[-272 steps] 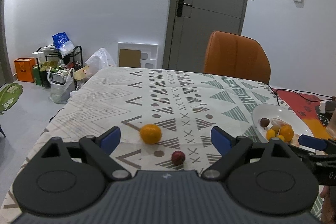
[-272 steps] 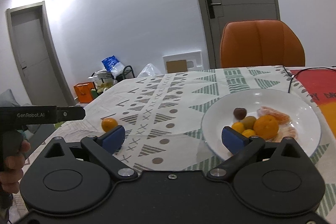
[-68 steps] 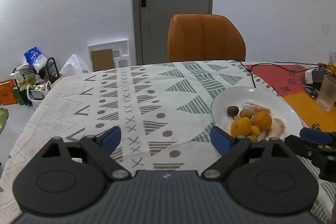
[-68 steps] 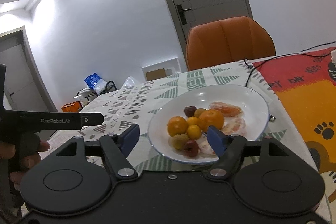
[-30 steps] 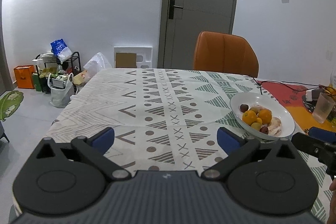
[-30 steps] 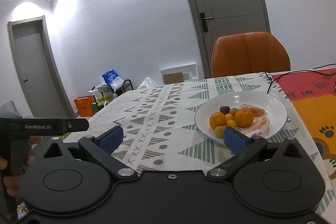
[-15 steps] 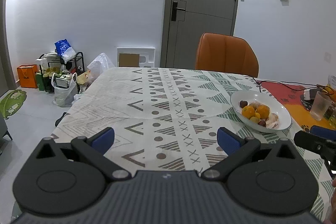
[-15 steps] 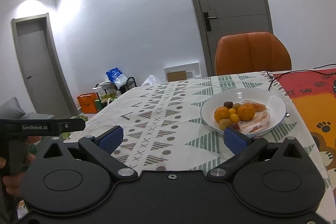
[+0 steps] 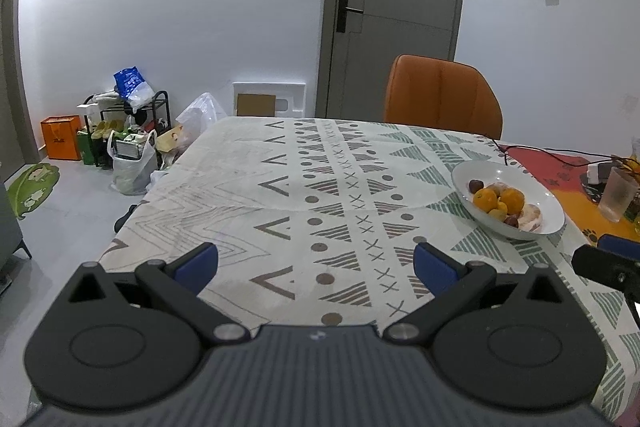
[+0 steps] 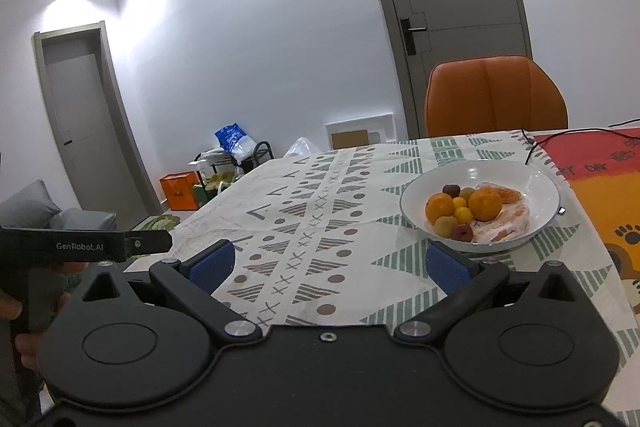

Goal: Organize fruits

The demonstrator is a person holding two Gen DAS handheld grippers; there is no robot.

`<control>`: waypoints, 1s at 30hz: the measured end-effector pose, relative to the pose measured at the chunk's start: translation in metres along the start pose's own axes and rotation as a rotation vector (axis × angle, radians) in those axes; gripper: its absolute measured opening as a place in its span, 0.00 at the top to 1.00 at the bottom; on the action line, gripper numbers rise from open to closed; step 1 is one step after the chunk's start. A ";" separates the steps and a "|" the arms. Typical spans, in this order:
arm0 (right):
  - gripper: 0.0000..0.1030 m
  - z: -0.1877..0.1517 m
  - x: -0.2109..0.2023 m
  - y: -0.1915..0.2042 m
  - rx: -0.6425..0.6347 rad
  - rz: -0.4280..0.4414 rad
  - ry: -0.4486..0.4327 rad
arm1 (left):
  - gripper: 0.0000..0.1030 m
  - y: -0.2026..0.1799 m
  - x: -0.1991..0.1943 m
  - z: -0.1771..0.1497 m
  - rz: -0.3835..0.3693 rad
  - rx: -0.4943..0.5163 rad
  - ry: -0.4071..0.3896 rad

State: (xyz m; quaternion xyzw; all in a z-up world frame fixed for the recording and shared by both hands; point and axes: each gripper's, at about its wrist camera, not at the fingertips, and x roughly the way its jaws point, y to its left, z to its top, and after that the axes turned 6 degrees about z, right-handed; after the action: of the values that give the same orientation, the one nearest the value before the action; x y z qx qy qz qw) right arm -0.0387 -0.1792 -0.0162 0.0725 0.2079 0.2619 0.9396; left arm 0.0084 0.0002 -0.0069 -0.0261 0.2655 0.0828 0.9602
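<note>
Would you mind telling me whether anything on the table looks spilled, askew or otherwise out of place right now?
Nothing stands out. All the fruit sits inside the white bowl, none loose on the patterned tablecloth. The bowl sits level, a glass stands upright beyond it, and both claws are open and empty.

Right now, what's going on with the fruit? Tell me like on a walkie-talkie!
Both tools open, empty: left tool, right tool. Fruit all in white bowl. Nothing in the way.
</note>
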 end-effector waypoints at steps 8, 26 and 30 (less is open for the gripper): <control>0.00 -0.003 0.005 -0.001 0.010 -0.004 0.012 | 0.00 0.001 0.003 -0.002 -0.001 0.003 0.009; 0.00 -0.004 0.006 -0.001 0.007 -0.002 0.017 | 0.00 0.000 0.005 -0.002 -0.002 0.004 0.014; 0.00 -0.004 0.005 -0.001 0.006 -0.004 0.016 | 0.00 -0.001 0.006 -0.003 -0.001 0.002 0.014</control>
State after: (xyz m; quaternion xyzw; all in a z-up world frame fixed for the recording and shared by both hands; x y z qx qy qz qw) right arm -0.0356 -0.1772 -0.0217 0.0728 0.2163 0.2601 0.9382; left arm 0.0120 0.0001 -0.0121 -0.0256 0.2724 0.0818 0.9584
